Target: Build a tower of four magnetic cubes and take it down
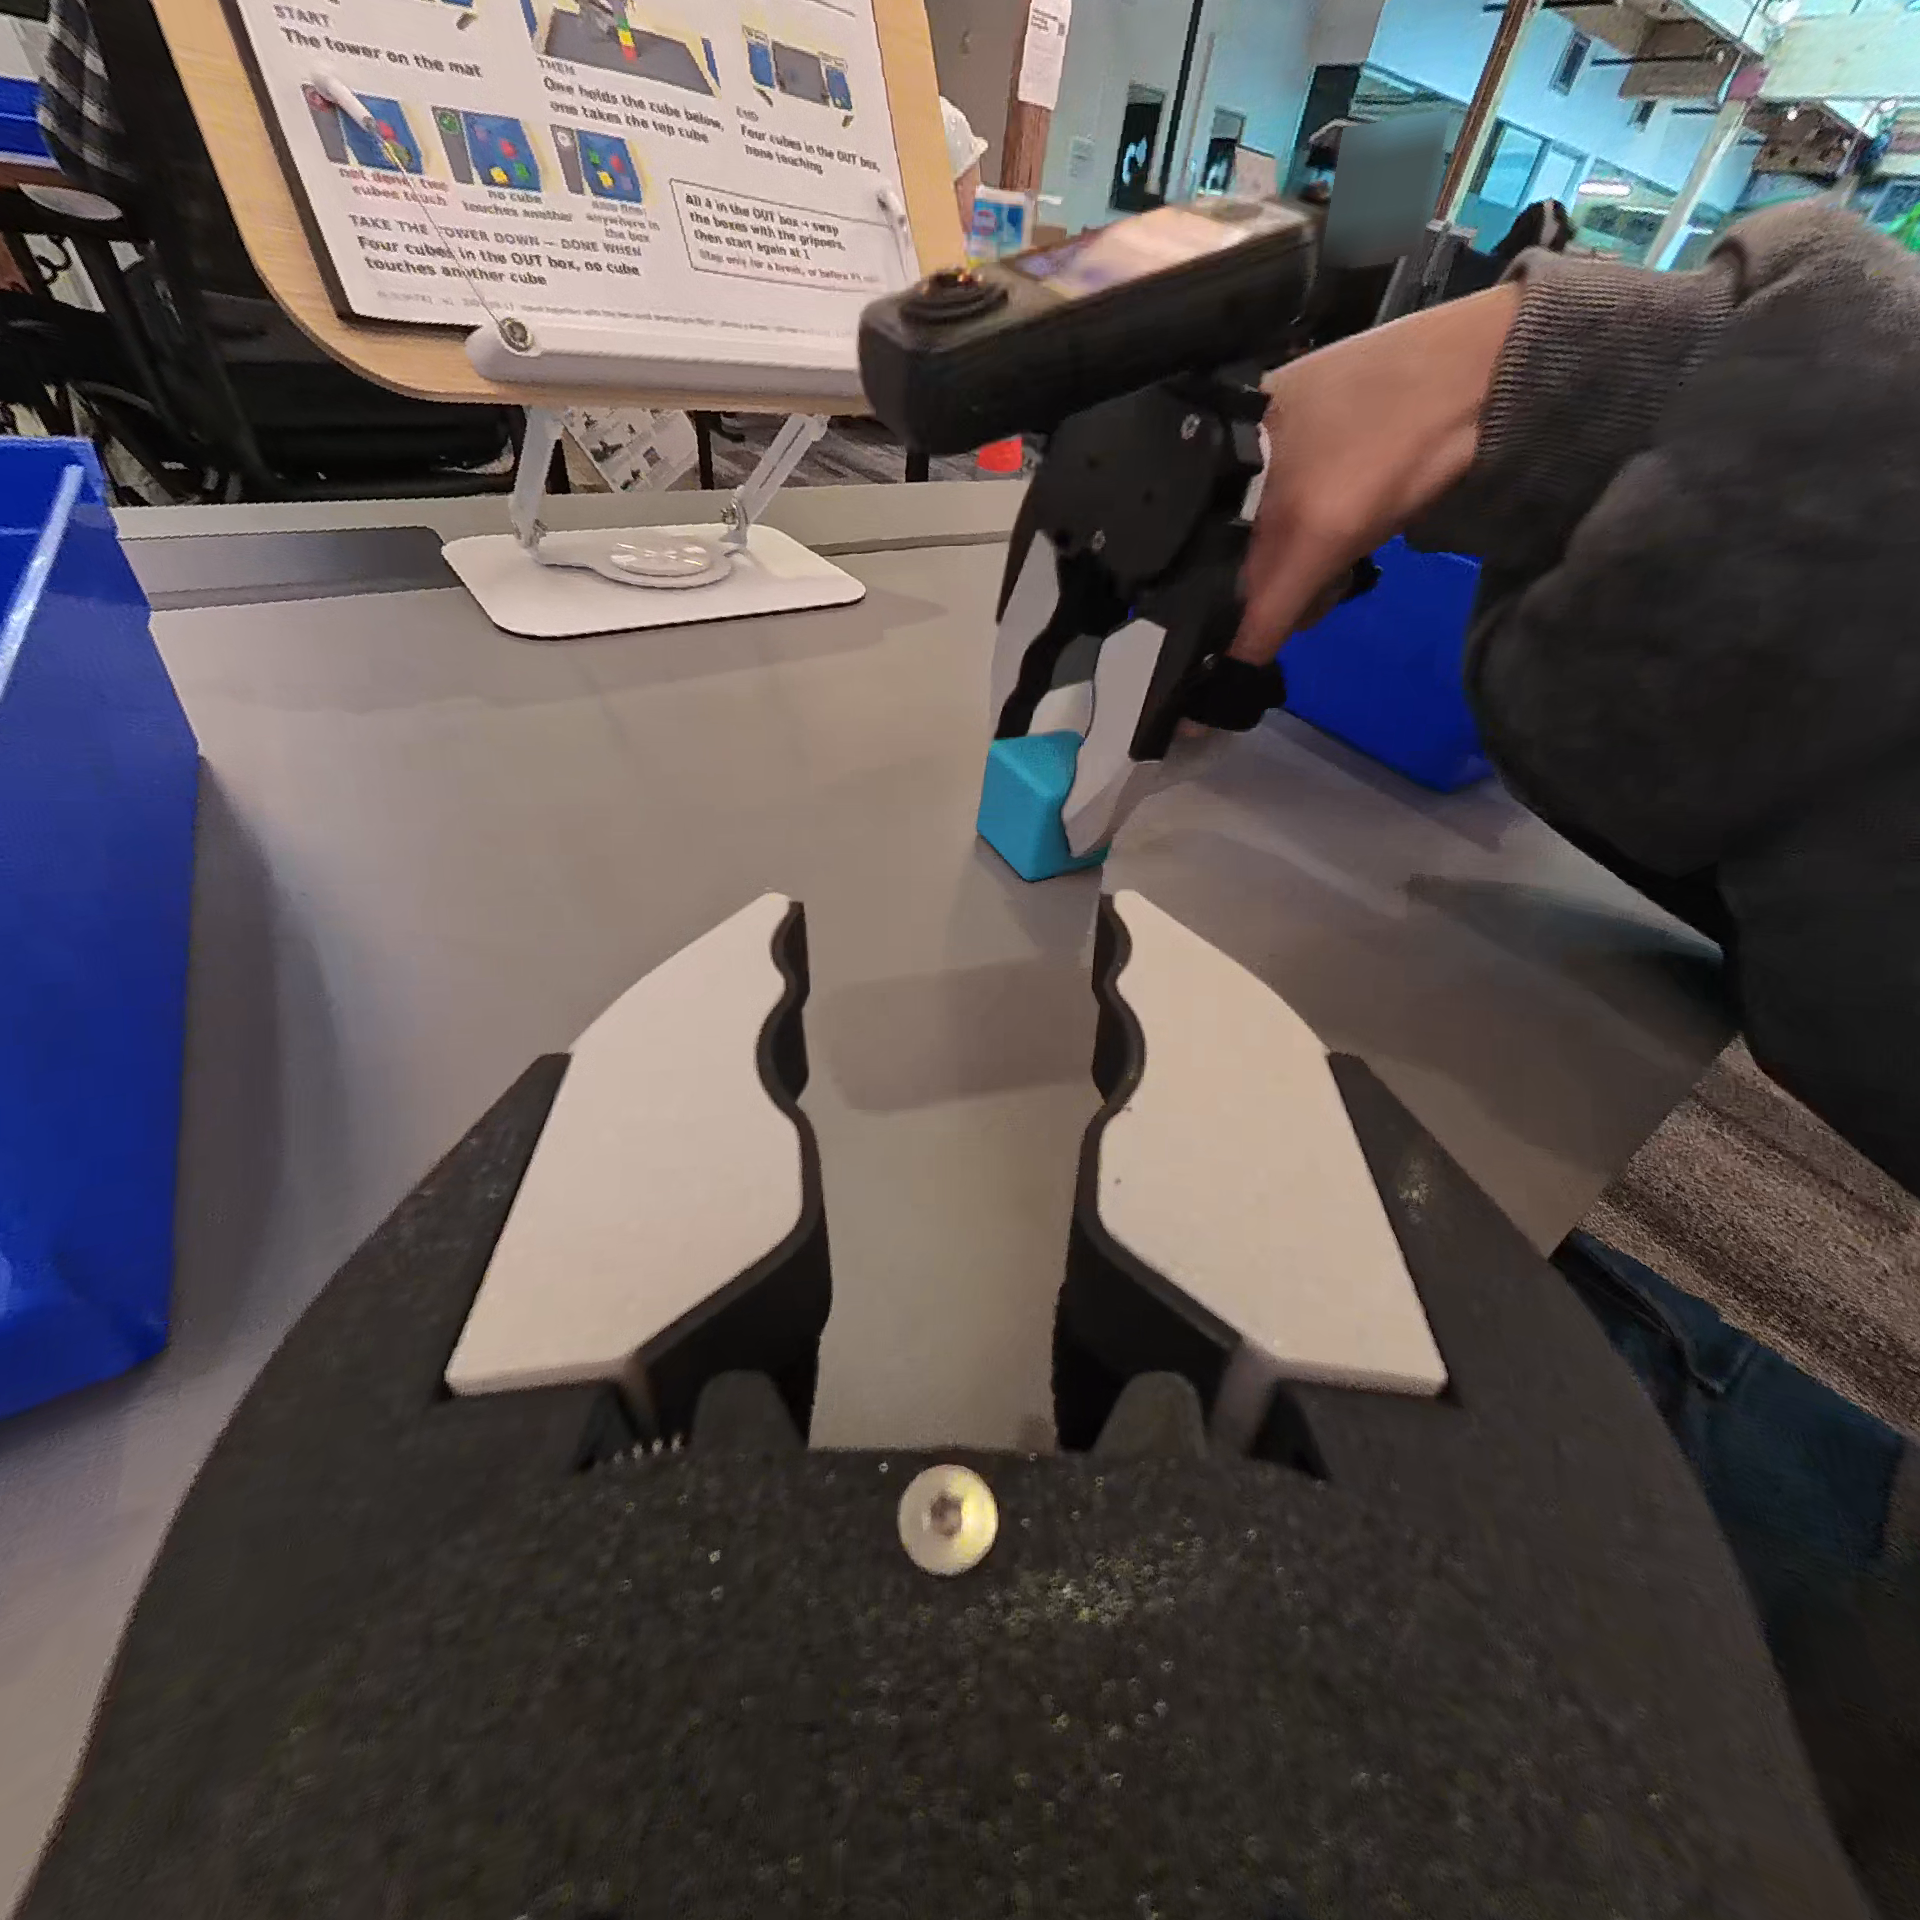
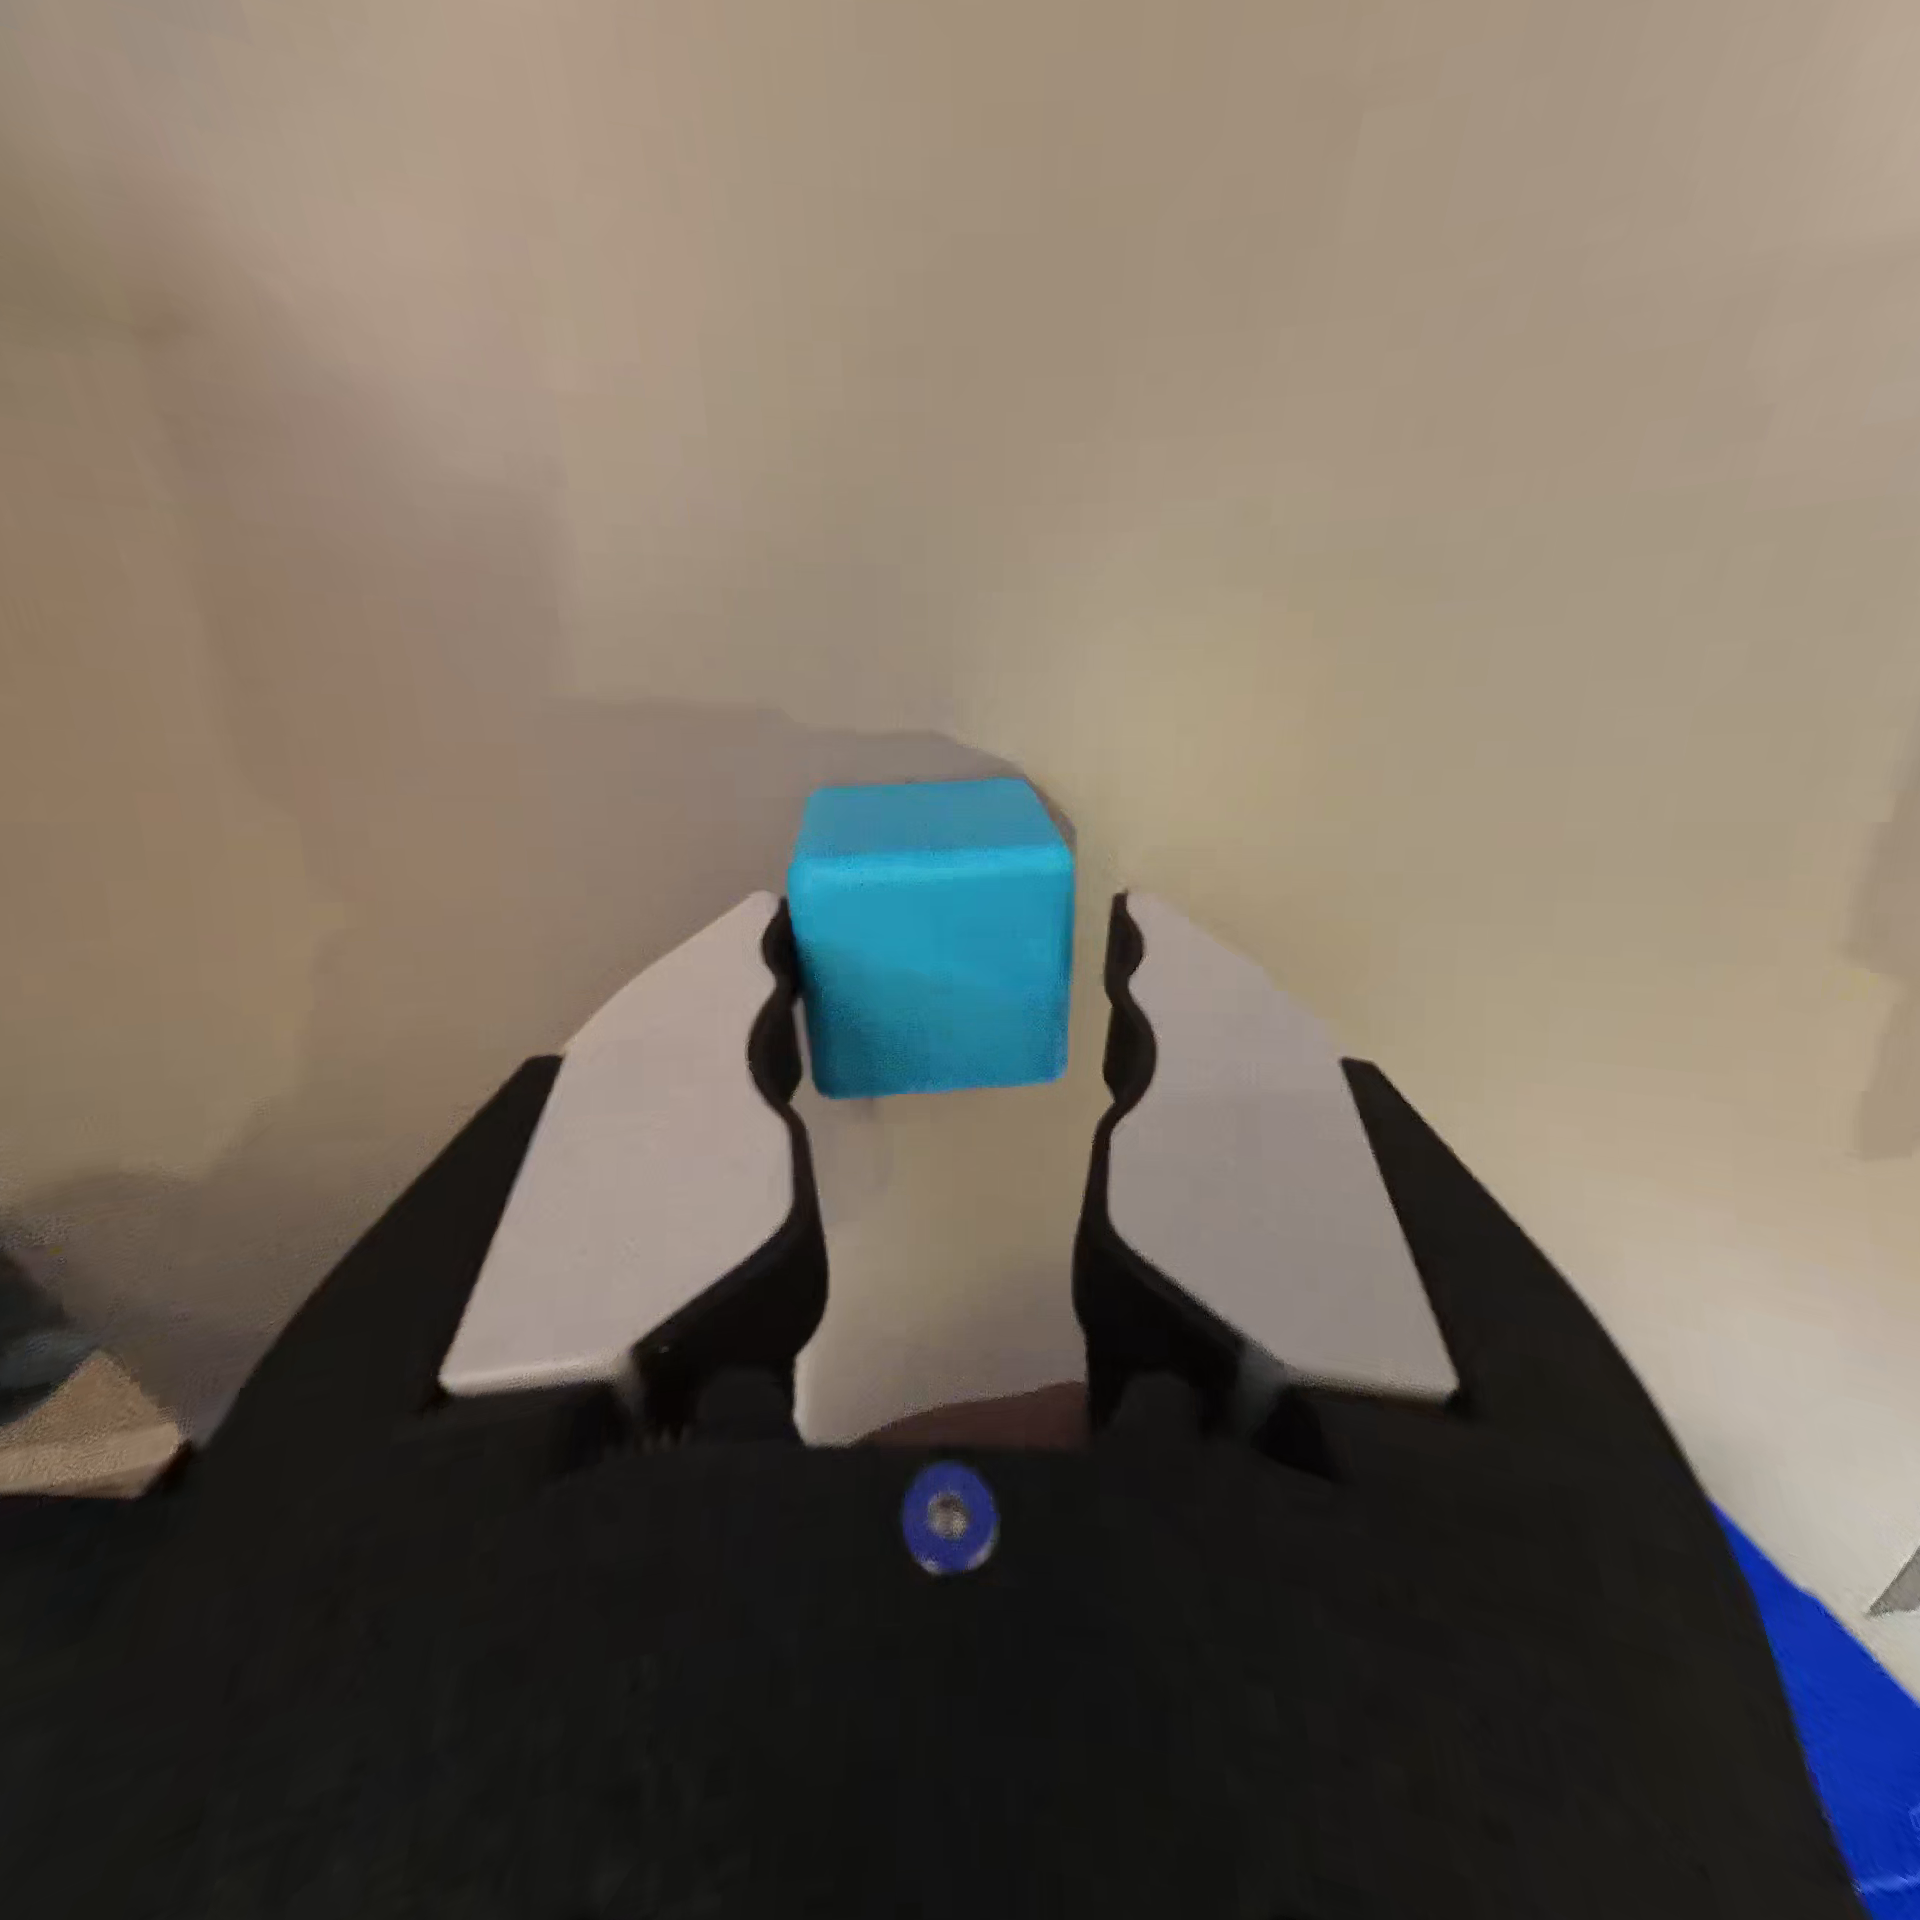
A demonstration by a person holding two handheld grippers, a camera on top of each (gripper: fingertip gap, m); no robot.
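A cyan cube (image 1: 1023, 800) rests on the grey mat (image 1: 520, 831). In the left wrist view my right gripper (image 1: 1049, 774), held by a hand, points down and straddles the cube. In the right wrist view the cube (image 2: 930, 935) sits between the tips of the right gripper (image 2: 945, 914). The left finger (image 2: 665, 1122) is at the cube's side, and a small gap shows on the right, so the jaws are open. My left gripper (image 1: 951, 914) is open and empty, low over the mat, just in front of the cube. No other cubes are in view.
A blue box (image 1: 83, 935) stands at the left and another blue box (image 1: 1382, 675) behind the right gripper; its corner shows in the right wrist view (image 2: 1849, 1714). An instruction board (image 1: 582, 156) on a white stand (image 1: 655, 571) is at the back. A dark sleeve (image 1: 1714, 623) fills the right.
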